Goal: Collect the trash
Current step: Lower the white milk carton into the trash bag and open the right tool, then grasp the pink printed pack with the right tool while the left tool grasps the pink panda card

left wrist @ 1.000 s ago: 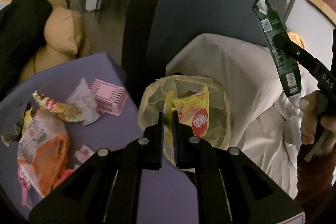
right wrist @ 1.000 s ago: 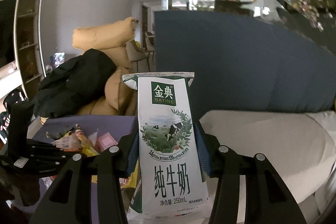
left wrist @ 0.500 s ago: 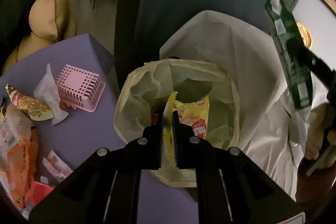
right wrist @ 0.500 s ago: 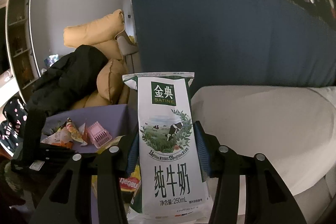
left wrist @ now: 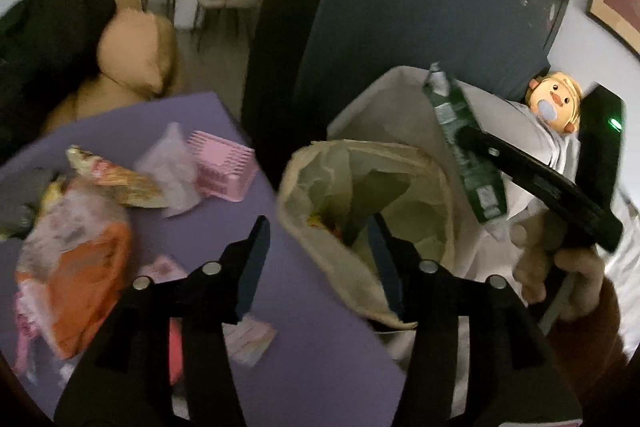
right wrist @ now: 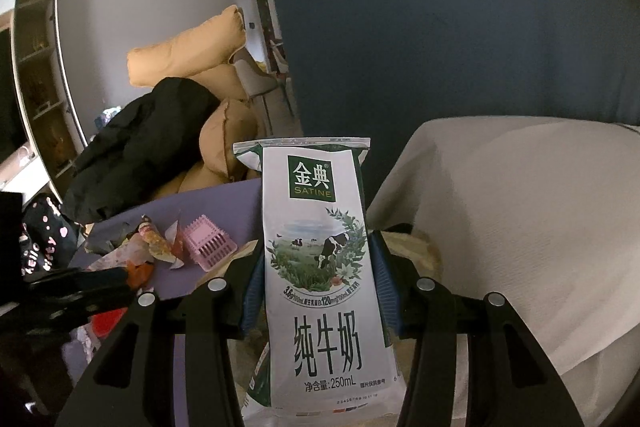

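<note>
Left hand-held gripper (left wrist: 316, 247) just opened, nothing between its blue pads now, hanging over the near rim of the paper trash bag (left wrist: 320, 171); yellow snack wrapper (left wrist: 326, 225) released, lying low inside the bag. Right hand-held gripper (right wrist: 318, 285) clenched on the milk pouch (right wrist: 320, 267), pads pressing its two long edges, pouch upright; seen from the left wrist, held above the far right rim of the bag, not yet inside. Beyond, on the purple worktop (left wrist: 224, 131): orange wrapper (left wrist: 80, 267), striped snack packet (left wrist: 116, 179), clear plastic scrap (left wrist: 172, 167), pink basket (left wrist: 224, 167) and small paper bits near the left gripper, all uncollected. Likely risks: pouch let go too far to the side, so striking the soft rim and sliding onto the white cloth (right wrist: 520, 207); bag mouth folding shut if nudged by either gripper, being thin and unsupported; leftover milk dripping from the torn top if tilted; both grippers crowding the same opening and bumping.
</note>
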`<move>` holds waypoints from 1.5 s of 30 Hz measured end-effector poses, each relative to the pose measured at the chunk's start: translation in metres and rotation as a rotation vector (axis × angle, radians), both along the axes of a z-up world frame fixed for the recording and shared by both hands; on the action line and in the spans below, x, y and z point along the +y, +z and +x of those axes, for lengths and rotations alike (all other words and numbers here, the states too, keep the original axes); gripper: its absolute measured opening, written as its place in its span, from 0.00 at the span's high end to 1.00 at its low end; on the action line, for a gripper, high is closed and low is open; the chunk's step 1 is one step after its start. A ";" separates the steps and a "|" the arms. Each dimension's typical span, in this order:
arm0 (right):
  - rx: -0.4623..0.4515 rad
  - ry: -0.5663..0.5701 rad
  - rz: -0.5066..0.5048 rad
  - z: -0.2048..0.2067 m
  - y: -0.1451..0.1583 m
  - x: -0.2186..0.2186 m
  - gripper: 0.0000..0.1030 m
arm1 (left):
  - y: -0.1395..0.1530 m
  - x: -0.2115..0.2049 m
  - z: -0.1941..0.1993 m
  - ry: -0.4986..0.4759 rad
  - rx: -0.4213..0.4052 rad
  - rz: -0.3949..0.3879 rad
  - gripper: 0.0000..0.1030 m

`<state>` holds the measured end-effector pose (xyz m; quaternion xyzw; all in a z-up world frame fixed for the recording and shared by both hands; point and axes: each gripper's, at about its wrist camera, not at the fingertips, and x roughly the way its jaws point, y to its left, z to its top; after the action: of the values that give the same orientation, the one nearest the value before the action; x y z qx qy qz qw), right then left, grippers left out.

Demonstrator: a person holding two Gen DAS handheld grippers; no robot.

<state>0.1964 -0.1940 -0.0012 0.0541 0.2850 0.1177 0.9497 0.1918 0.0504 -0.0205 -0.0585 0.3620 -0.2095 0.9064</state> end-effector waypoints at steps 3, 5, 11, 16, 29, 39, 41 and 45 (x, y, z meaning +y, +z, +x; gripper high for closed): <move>-0.007 -0.011 -0.008 0.003 -0.010 0.011 0.56 | -0.003 0.014 -0.021 0.013 -0.011 0.017 0.51; -0.019 -0.019 -0.019 0.004 -0.020 0.018 0.56 | -0.005 0.024 -0.033 0.029 -0.005 0.013 0.51; -0.066 -0.055 -0.063 0.004 -0.044 0.031 0.56 | -0.017 0.055 -0.062 0.090 -0.012 0.015 0.50; -0.038 -0.089 -0.069 0.005 -0.062 0.031 0.55 | -0.027 0.074 -0.068 0.116 0.010 -0.021 0.47; 0.060 -0.115 -0.027 -0.040 -0.048 0.031 0.45 | -0.024 0.135 -0.087 0.227 -0.024 -0.056 0.44; 0.179 0.121 0.015 -0.064 -0.049 0.100 0.45 | -0.032 0.211 -0.106 0.376 0.005 0.008 0.44; 0.191 0.166 -0.022 -0.067 -0.053 0.117 0.45 | -0.038 0.225 -0.108 0.403 0.020 0.008 0.44; 0.237 0.266 -0.055 -0.070 -0.062 0.151 0.45 | -0.048 0.247 -0.112 0.444 0.051 -0.007 0.44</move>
<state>0.1261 -0.0434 -0.0635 0.0034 0.4028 0.2270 0.8867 0.0802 0.2972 -0.0690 -0.1453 0.3622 -0.0046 0.9207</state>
